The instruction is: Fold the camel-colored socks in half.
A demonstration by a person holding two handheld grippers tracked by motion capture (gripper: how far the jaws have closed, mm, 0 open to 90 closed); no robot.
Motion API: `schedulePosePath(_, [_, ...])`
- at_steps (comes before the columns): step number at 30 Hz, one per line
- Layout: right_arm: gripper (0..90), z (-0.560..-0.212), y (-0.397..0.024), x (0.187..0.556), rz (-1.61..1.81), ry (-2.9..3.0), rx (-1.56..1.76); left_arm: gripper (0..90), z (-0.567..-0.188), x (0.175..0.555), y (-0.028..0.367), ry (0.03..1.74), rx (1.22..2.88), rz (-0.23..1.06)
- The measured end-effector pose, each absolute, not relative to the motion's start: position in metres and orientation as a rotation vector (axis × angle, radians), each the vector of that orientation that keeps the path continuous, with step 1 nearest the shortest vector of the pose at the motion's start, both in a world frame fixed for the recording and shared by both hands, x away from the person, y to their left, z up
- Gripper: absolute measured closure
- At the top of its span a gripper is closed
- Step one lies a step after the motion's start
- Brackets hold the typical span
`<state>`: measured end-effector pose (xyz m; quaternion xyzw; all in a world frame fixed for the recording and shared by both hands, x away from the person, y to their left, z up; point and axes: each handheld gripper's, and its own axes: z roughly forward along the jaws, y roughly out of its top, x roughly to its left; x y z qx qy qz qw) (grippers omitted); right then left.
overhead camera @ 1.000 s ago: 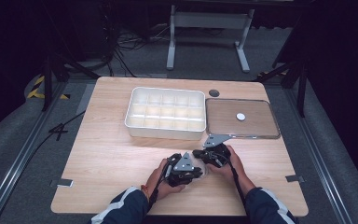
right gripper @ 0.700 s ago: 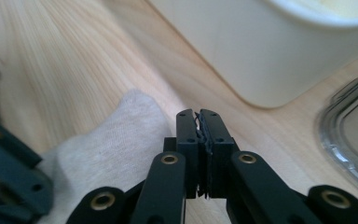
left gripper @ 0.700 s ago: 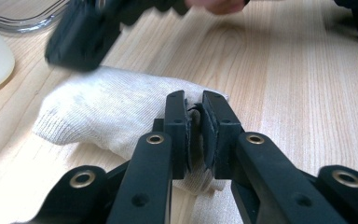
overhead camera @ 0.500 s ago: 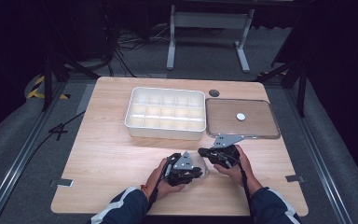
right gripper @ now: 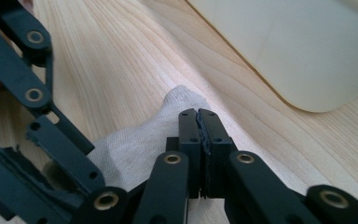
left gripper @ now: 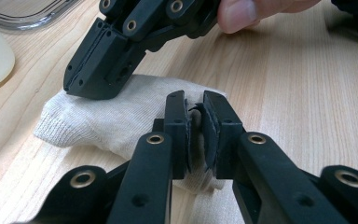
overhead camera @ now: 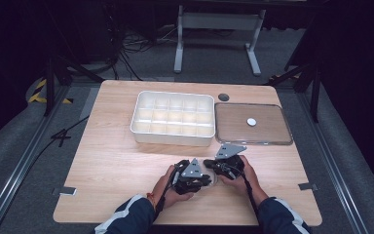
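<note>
Small beige knit sock [left gripper: 121,116], crumpled flat on the wooden table's [overhead camera: 112,161] near edge

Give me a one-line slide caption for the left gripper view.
Left gripper pinching a beige sock on the wooden table, right gripper pressing alongside.

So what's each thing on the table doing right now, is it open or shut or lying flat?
Small beige knitted sock: lying crumpled flat on the wood.
Left gripper: fingers nearly closed, pinching the sock's edge.
Right gripper: fingers shut, resting on the sock.
White plastic compartment box: open, lid off, compartments look empty.
Clear flat lid: lying flat beside the box.
</note>
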<state>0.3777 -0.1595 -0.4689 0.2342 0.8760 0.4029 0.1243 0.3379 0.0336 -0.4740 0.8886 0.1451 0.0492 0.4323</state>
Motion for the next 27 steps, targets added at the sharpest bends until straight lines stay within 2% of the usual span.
schedulePosePath(8, [89.2,-0.469,-0.16,0.378,1.181,2.556,0.696,80.3,-0.462,0.335,0.038,0.323,2.255,0.049])
schedulePosePath(12, [89.3,-0.47,-0.16,0.378,1.184,2.56,0.696,80.3,-0.457,0.335,0.04,0.326,2.233,0.074])
schedulePosePath(18, [89.2,-0.469,-0.157,0.376,1.155,2.549,0.674,70.6,-0.462,0.336,0.033,0.357,2.189,0.106])
schedulePosePath(27, [89.2,-0.47,-0.152,0.374,1.123,2.522,0.669,76.0,-0.474,0.332,0.027,0.31,2.238,0.099])
